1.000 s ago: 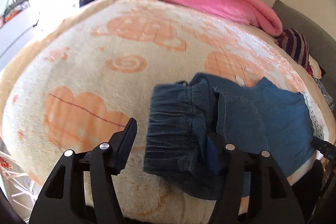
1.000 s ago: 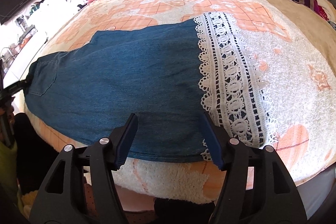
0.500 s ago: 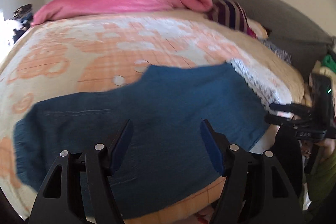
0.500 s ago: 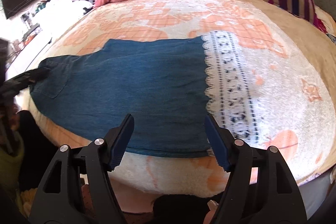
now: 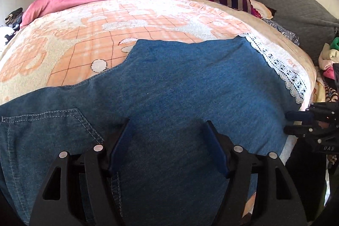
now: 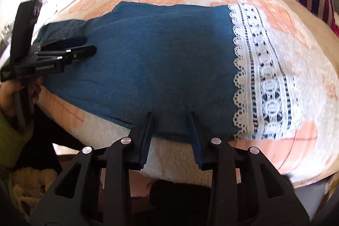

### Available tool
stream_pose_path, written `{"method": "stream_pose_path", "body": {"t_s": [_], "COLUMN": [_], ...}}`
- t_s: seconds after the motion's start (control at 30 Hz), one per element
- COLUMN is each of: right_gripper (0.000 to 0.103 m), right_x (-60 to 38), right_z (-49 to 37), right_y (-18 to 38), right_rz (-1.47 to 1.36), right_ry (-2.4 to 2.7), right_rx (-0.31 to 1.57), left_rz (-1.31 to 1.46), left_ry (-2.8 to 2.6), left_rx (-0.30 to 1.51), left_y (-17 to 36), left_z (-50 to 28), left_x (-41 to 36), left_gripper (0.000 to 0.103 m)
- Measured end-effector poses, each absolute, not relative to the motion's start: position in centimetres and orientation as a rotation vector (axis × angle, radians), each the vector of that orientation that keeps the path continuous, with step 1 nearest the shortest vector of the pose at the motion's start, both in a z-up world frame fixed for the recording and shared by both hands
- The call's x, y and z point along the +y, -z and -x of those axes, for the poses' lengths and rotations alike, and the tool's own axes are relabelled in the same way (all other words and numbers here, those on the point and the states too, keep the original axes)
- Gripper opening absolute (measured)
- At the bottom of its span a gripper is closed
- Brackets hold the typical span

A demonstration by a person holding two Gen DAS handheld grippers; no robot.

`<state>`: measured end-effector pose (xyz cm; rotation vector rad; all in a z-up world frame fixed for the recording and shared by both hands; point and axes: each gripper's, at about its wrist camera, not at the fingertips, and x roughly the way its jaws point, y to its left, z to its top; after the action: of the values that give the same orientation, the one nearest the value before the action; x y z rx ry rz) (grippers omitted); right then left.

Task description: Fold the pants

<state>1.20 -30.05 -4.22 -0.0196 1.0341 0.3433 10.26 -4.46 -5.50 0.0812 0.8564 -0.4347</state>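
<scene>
Blue denim pants [image 6: 161, 60] with a white lace hem [image 6: 264, 77] are spread flat on the bed blanket [image 6: 307, 39]. The right gripper [image 6: 171, 120] is held agape at their near edge; the left gripper [image 6: 84, 46] is poised above their far end.

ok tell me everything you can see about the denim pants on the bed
The pants are blue denim with a broad white lace band at the leg end and a stitched pocket near the waist. They lie flat along the near edge of the orange-and-cream blanket, mostly smooth. The left gripper is open over the waist end, the right gripper open at the near edge by the lace; neither visibly clamps the fabric.
</scene>
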Motion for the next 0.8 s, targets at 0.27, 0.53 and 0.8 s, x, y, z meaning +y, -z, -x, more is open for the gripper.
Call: {"method": "stream_pose_path", "body": {"t_s": [0.27, 0.53, 0.8], "right_gripper": [0.042, 0.050, 0.050], "right_x": [-31.3, -35.0, -39.2], "right_z": [-0.7, -3.5, -11.7], "right_y": [2.4, -1.7, -2.1], "right_rz": [-0.088, -0.144, -0.283], "right_ry": [-0.354, -0.248, -0.179], "right_rx": [0.967, 0.839, 0.882], "left_rz": [0.030, 0.032, 0.066], "left_ry": [0.486, 0.445, 0.443], "left_rx": [0.832, 0.802, 0.897], "left_y": [3.7, -0.7, -0.3], "left_z": [-9.9, -13.4, -20.7], "left_x": [-3.0, -2.5, -2.9], "left_gripper": [0.072, 0.072, 0.072]}}
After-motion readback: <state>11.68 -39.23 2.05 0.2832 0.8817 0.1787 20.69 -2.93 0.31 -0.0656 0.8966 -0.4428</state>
